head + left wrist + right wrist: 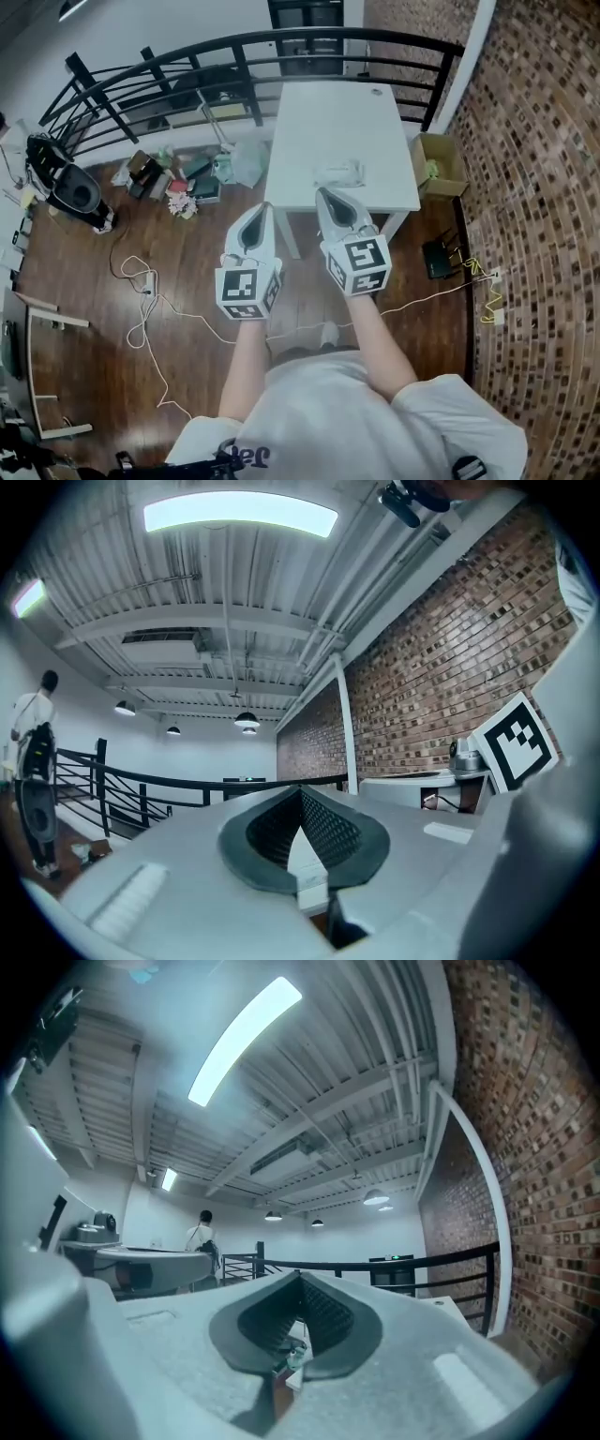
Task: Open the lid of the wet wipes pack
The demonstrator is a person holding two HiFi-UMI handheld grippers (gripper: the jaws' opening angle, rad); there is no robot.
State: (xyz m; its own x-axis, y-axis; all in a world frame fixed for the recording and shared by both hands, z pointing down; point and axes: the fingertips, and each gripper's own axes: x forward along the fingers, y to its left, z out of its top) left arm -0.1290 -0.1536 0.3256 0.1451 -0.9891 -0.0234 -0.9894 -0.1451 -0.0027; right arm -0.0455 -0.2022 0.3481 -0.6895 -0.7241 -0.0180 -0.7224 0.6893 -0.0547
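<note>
The wet wipes pack [338, 172] lies near the front edge of the white table [309, 112], its lid too small and pale to make out; my right gripper [324, 194] hangs near it, jaws pressed together on nothing; my left gripper [265, 208], likewise closed and empty, hovers over the wooden floor [112, 328].

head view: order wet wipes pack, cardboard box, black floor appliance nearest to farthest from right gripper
From the right gripper:
1. wet wipes pack, on the table just ahead
2. cardboard box, floor right of table
3. black appliance, floor far left
</note>
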